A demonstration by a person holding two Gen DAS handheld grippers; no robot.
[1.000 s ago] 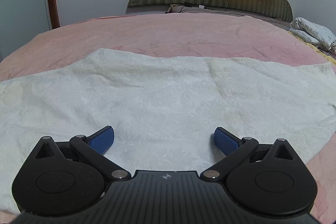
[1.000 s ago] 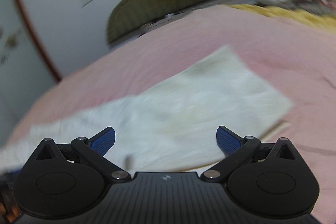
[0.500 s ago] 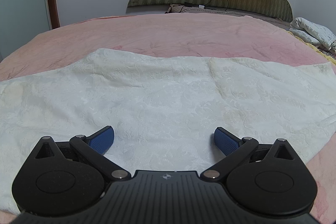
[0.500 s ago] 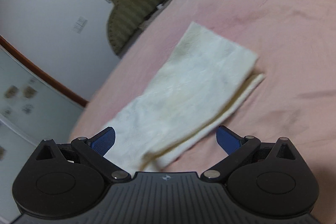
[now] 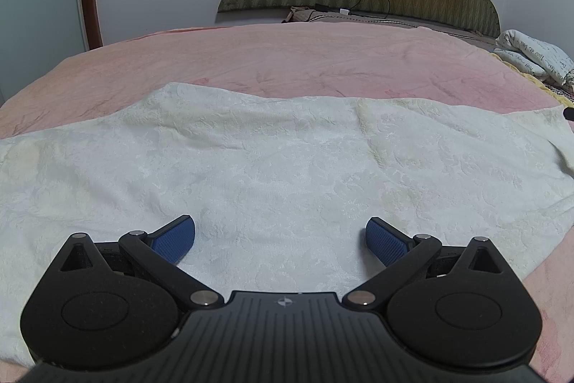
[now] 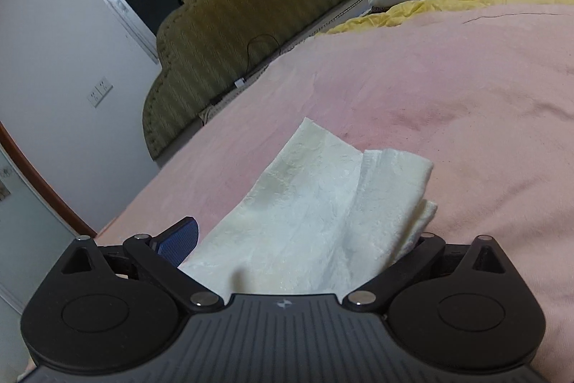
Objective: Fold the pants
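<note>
A: In the left wrist view, where do the cream pants (image 5: 287, 160) lie?
B: Flat on the pink bedspread (image 5: 287, 60), long axis crosswise; the left gripper (image 5: 280, 236) hovers over them, jaws wide, empty.

A: In the right wrist view?
B: The leg end (image 6: 323, 203) lies doubled between the wide jaws of the right gripper (image 6: 290, 243), nearer this arm; grip unconfirmed. Behind: olive headboard (image 6: 251, 6).
</note>
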